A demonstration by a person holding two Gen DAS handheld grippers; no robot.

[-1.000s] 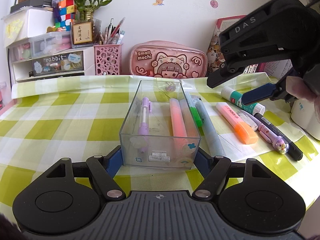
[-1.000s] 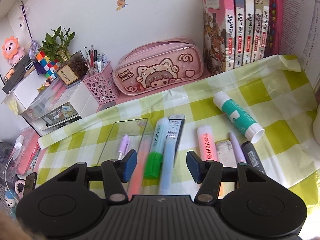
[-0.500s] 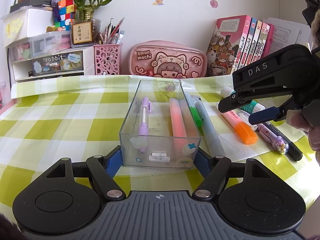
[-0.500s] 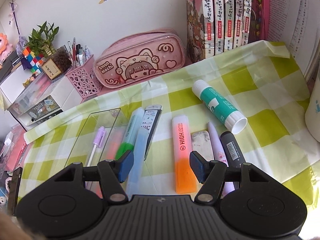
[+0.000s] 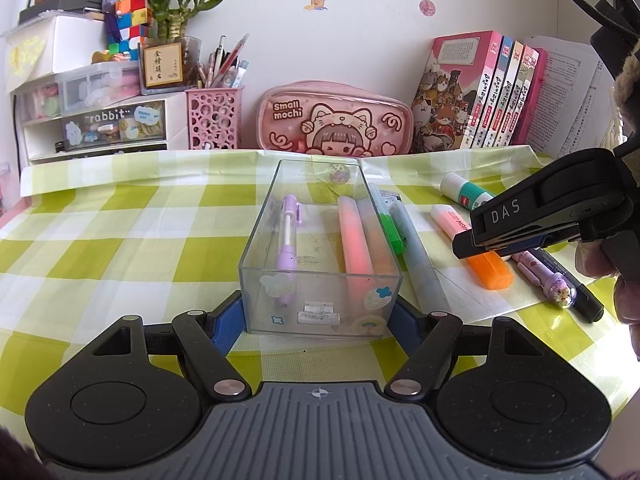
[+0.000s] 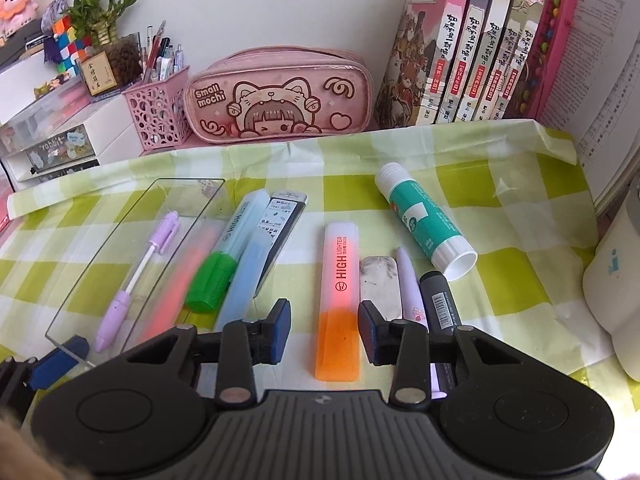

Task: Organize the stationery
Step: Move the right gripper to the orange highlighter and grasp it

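Note:
A clear plastic box (image 5: 320, 276) stands on the green checked cloth and holds a purple pen (image 5: 289, 236) and pink and orange highlighters (image 5: 354, 240). My left gripper (image 5: 316, 322) is shut on the box's near end. My right gripper (image 6: 324, 330) is open, with its fingers either side of the orange highlighter (image 6: 338, 300), just above it. It shows in the left wrist view (image 5: 486, 242) over that highlighter (image 5: 490, 274). A green highlighter (image 6: 224, 256), a blue one (image 6: 250, 276), an eraser (image 6: 380, 286) and a glue stick (image 6: 426, 224) lie around.
A pink pencil case (image 5: 334, 118), a pink pen cup (image 5: 214, 118), drawers (image 5: 96, 128) and books (image 5: 480, 92) line the back wall. A lilac pen (image 6: 410, 288) and a black marker (image 6: 440, 300) lie right of the eraser. A white object (image 6: 616, 280) stands at the far right.
My right gripper has moved right from over the green and blue highlighters and come down around the orange highlighter. The left gripper and box have not moved.

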